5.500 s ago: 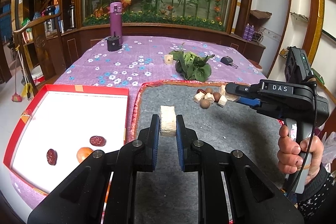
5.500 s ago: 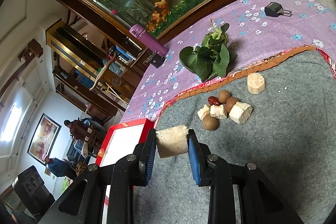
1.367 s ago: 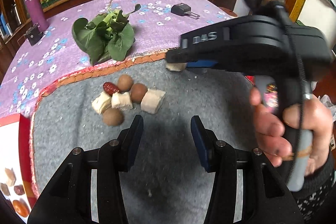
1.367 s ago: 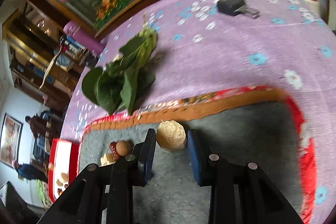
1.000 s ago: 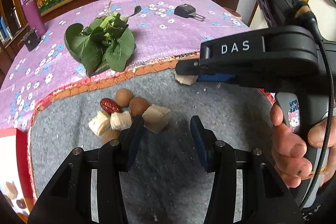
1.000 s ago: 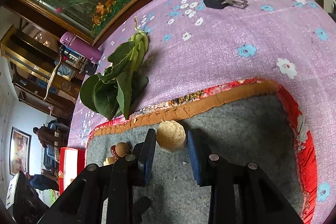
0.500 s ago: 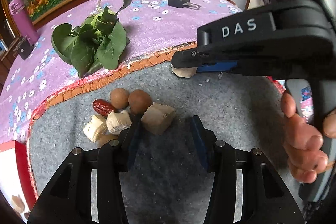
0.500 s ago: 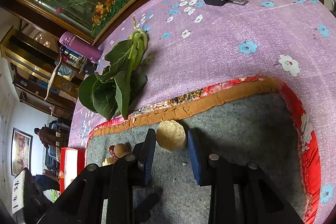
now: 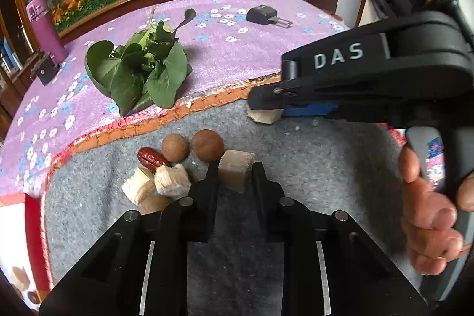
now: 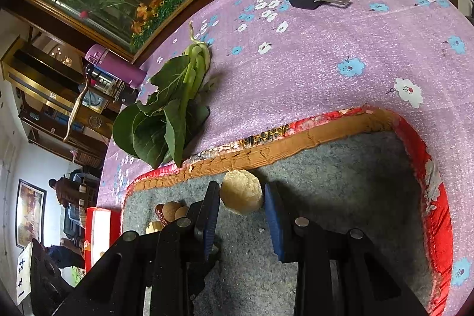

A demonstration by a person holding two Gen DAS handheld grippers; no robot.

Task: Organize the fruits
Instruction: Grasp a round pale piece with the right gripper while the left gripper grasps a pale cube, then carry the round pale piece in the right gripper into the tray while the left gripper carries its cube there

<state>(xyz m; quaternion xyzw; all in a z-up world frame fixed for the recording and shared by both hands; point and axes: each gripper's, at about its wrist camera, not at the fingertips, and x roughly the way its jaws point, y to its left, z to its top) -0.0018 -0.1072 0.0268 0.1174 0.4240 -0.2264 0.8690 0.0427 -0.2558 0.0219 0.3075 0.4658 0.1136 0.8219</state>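
On the grey felt mat lies a small pile: two brown round fruits, a red date and pale cut chunks. My left gripper has its fingers around a tan cut chunk at the pile's right edge, closed against its sides. My right gripper straddles a round pale chunk near the mat's far border; the fingers stand slightly apart from it. That chunk also shows in the left wrist view.
A bunch of green leaves lies on the purple flowered cloth beyond the mat. A black key fob and a purple flask lie farther back. The red-rimmed white tray with fruit is at the far left.
My left gripper moved forward to the pile and closed around the tan chunk. My right gripper stayed over the round chunk by the mat's border.
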